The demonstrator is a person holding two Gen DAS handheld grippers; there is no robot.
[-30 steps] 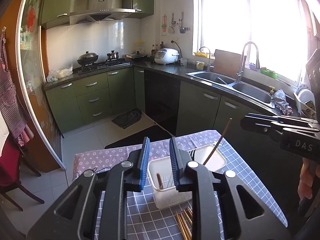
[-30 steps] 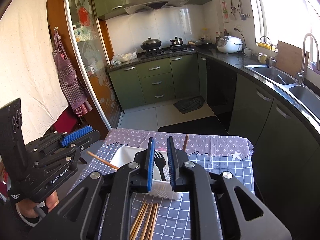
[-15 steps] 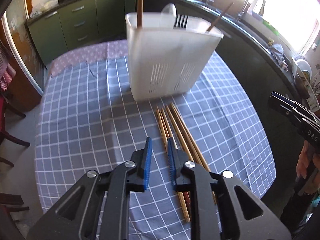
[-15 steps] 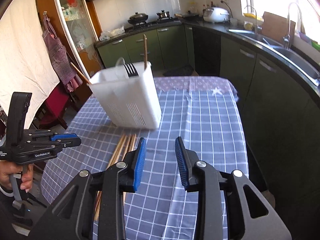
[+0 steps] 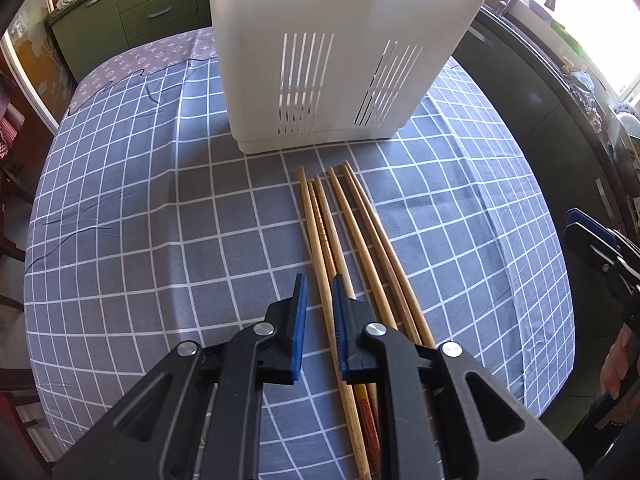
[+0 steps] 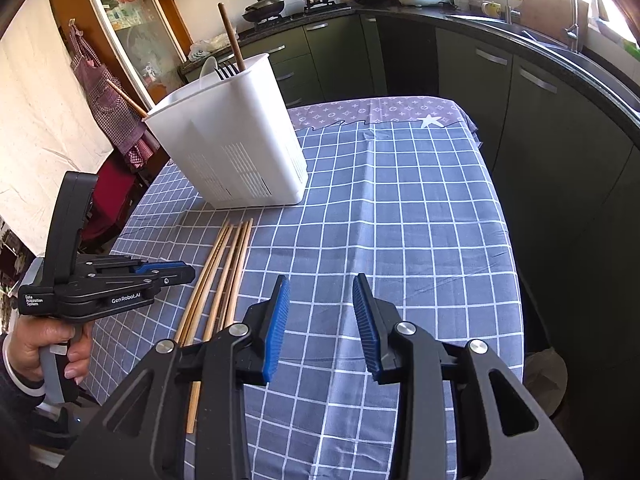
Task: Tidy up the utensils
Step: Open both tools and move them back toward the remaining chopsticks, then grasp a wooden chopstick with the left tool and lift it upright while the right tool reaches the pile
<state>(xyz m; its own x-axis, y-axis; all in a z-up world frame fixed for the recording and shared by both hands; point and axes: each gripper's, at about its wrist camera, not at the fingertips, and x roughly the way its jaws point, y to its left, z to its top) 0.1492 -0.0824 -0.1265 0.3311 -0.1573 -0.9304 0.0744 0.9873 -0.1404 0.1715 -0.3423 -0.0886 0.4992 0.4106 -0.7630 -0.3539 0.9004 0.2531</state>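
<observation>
The white caddy [image 6: 240, 140] holds a fork [image 6: 225, 71], spoon [image 6: 208, 67] and two chopsticks [image 6: 232, 38]; the left gripper [image 5: 318, 308] straddles a loose chopstick [image 5: 326, 300] with its jaws narrowed but not visibly pinching, while the right gripper [image 6: 320, 316] has just been opening, empty.

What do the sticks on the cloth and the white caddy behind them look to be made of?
The chopsticks look like bamboo or light wood: matte tan shafts with faint grain, one with a reddish printed end. The white caddy appears to be moulded plastic: smooth, slightly glossy walls with crisp drainage slits near the base.
</observation>
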